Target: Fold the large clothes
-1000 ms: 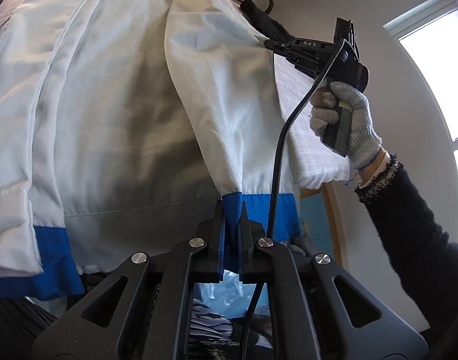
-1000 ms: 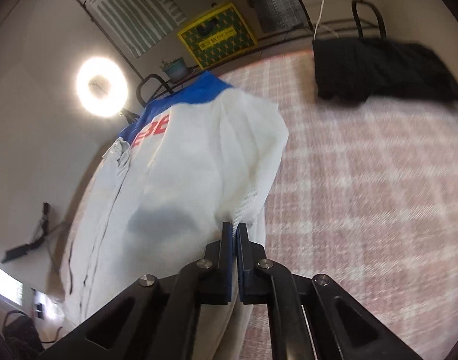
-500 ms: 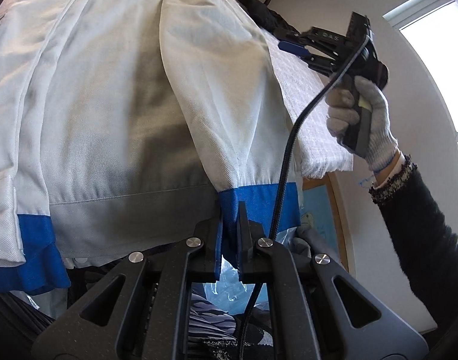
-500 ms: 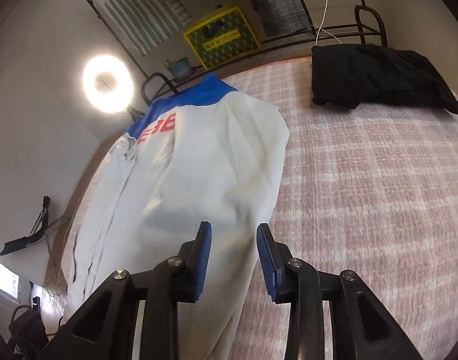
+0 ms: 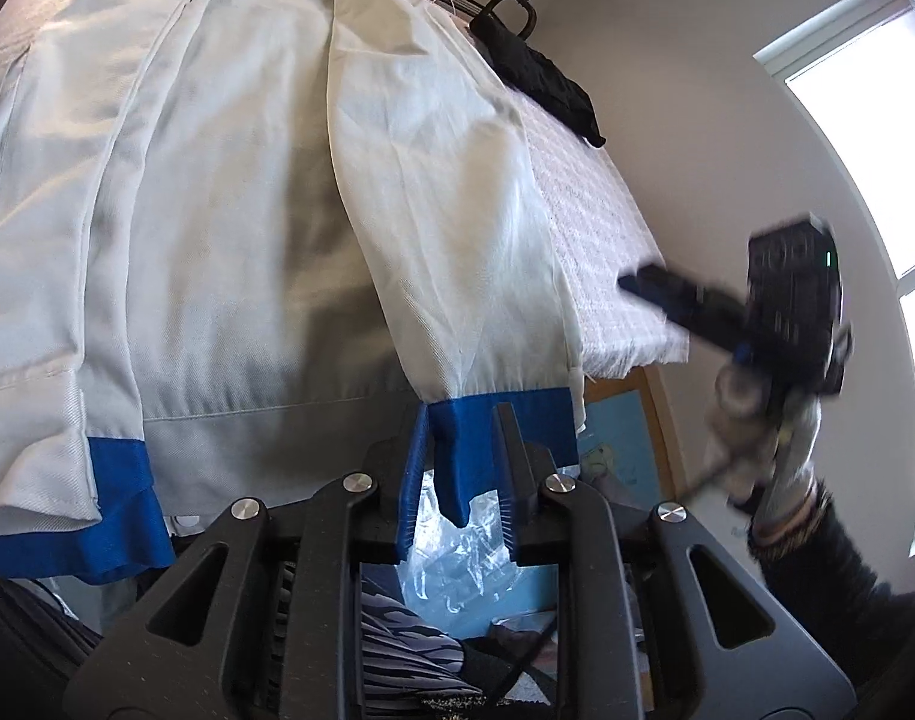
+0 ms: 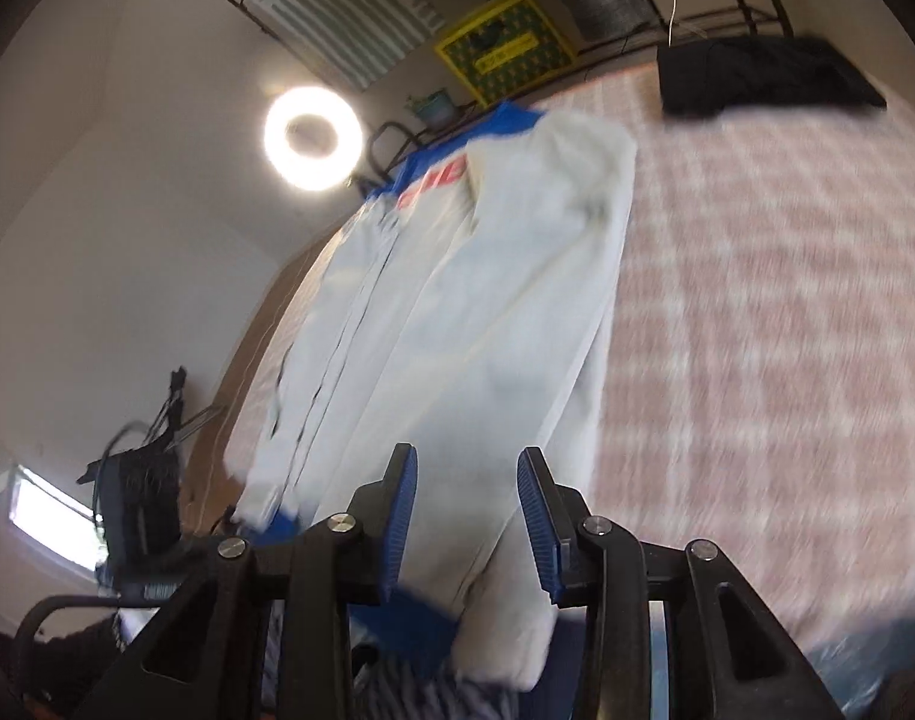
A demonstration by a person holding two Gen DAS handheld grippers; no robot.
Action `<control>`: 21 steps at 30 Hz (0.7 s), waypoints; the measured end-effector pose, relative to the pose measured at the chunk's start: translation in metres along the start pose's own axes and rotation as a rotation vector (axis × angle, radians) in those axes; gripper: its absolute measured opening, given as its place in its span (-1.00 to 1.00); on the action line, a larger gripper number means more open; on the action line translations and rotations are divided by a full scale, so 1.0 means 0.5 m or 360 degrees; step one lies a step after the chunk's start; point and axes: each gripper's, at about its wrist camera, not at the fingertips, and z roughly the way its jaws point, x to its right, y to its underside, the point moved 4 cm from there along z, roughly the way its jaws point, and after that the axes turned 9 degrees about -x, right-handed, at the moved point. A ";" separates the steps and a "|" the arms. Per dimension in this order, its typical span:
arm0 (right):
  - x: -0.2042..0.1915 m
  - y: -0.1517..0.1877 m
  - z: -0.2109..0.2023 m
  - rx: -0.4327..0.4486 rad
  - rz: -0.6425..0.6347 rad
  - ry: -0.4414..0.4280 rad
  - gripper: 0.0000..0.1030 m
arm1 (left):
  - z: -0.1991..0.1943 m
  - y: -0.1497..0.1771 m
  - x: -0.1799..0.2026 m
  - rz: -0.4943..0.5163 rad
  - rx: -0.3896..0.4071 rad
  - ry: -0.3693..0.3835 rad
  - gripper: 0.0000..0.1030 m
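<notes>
Bedspread (image 5: 601, 252) bears jacket (image 5: 247, 210); left hand-held gripper (image 5: 460, 468) just parted around cuff (image 5: 487, 438).

My left gripper (image 5: 460, 468) points downward and forward, and its jaws have just been opening: the blue-padded fingers (image 5: 410, 474) now stand a little apart, with the blue cuff (image 5: 499, 426) hanging loose between them and neither pad pressing on it. My right gripper (image 6: 464, 516) has just been opening too; its fingers stand clearly apart with nothing pinched between them. In the left wrist view it is blurred, off to the right, held by my right hand (image 5: 763, 450) in a grey knit glove, with a dark sleeve (image 5: 829, 588) behind the wrist.
</notes>
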 end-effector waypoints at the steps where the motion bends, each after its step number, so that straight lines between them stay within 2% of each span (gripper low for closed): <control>1: -0.003 0.021 0.013 -0.0031 0.0006 -0.0008 -0.26 | 0.000 -0.004 -0.005 -0.0029 -0.0002 0.0002 -0.63; 6: 0.002 0.093 0.067 -0.0136 0.0075 0.0004 -0.21 | 0.012 -0.007 -0.048 -0.0177 -0.0029 0.0098 -0.63; 11: 0.007 0.116 0.099 -0.0184 0.0136 -0.0084 -0.24 | 0.032 0.004 -0.055 -0.0177 -0.0083 0.0125 -0.77; 12: 0.006 0.115 0.106 -0.0193 0.0141 -0.0113 -0.30 | 0.037 0.001 -0.053 -0.0168 -0.0086 0.0121 -0.78; 13: 0.003 0.113 0.111 -0.0204 0.0141 -0.0133 -0.49 | 0.039 0.003 -0.052 -0.0161 -0.0087 0.0115 -0.81; 14: -0.002 0.114 0.115 -0.0211 0.0131 -0.0132 -0.83 | 0.041 0.004 -0.052 -0.0162 -0.0089 0.0117 -0.83; 15: -0.009 0.110 0.114 -0.0210 0.0110 -0.0121 -0.96 | 0.043 0.001 -0.050 -0.0161 -0.0088 0.0125 -0.83; 21: -0.063 0.088 0.032 -0.0082 -0.0101 0.0079 -1.00 | 0.044 0.004 -0.016 -0.0107 -0.0056 0.0165 -0.86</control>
